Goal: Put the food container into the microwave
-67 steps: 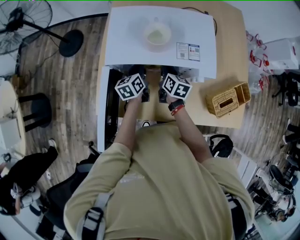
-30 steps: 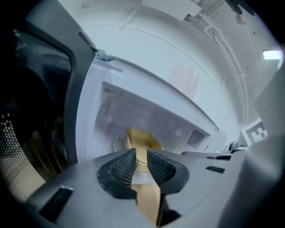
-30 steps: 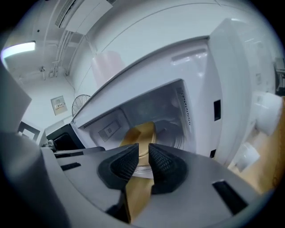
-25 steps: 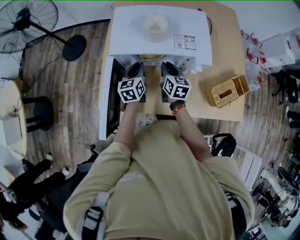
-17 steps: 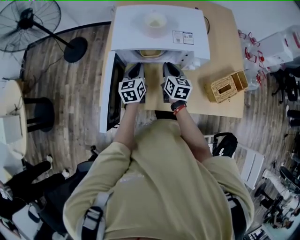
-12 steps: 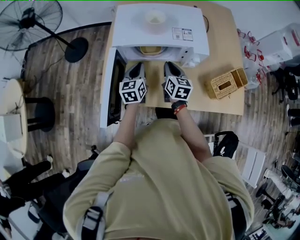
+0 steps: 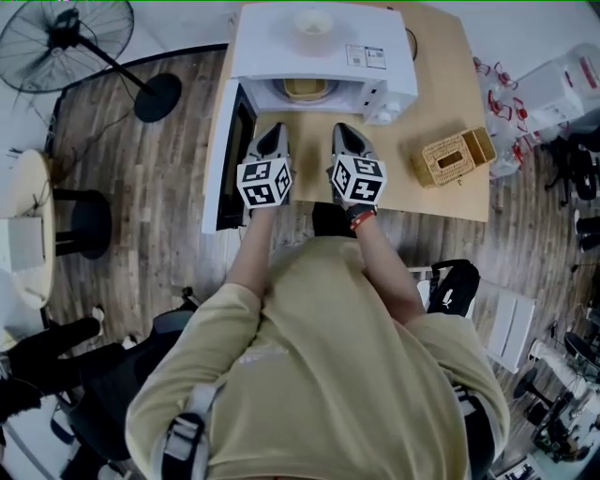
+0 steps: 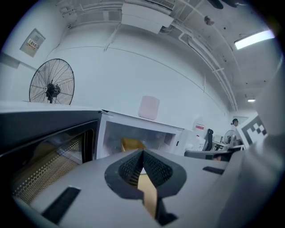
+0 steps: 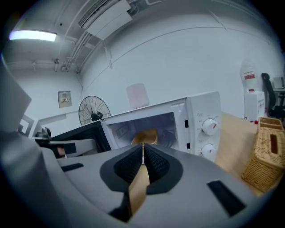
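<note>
The white microwave [image 7: 323,42] stands at the far end of the wooden table [image 7: 441,84] with its door [image 7: 230,155] swung open to the left. A yellow food container [image 7: 305,89] sits inside the cavity; it also shows as the container [image 8: 132,144] in the left gripper view and the container [image 9: 147,136] in the right gripper view. My left gripper [image 7: 273,131] and right gripper [image 7: 343,129] hover side by side just in front of the opening, both shut with nothing between the jaws. Left gripper [image 8: 143,153] and right gripper [image 9: 143,149] point at the cavity.
A pale cup [image 7: 313,21] rests on top of the microwave. A wicker basket [image 7: 457,156] sits on the table to the right, close to the microwave's dials [image 9: 209,127]. A standing fan [image 7: 66,37] is on the floor at the left.
Both grippers have pulled back out of the microwave towards the person. The yellow container stays inside the cavity.
</note>
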Motion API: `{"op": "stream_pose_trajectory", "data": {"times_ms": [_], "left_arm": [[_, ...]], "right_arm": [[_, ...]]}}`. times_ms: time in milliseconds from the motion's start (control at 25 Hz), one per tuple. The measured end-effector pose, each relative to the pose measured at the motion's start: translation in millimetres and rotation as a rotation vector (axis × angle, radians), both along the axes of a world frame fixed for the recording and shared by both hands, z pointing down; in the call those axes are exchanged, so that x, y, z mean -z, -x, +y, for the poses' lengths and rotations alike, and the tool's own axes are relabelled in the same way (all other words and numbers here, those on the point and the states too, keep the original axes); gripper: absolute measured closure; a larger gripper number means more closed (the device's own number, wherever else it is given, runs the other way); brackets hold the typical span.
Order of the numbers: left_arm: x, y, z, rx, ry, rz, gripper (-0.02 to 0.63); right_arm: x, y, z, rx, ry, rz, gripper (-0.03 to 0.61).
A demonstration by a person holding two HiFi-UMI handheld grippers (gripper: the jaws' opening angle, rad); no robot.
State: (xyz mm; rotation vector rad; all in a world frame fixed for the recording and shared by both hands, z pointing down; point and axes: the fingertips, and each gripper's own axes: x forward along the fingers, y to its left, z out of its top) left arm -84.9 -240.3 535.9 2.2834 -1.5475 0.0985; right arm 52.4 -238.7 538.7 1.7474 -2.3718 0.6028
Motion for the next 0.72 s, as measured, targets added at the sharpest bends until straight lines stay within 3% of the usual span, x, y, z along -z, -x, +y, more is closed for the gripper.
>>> {"op": "stream_pose_trajectory", "data": {"times_ms": [720], "left_arm": [[4,-9,39,-0.029,-0.026,-0.044,0.594]], "right_arm": [[15,-7,49,-0.006,-0.062,0.058,0.555]]}}
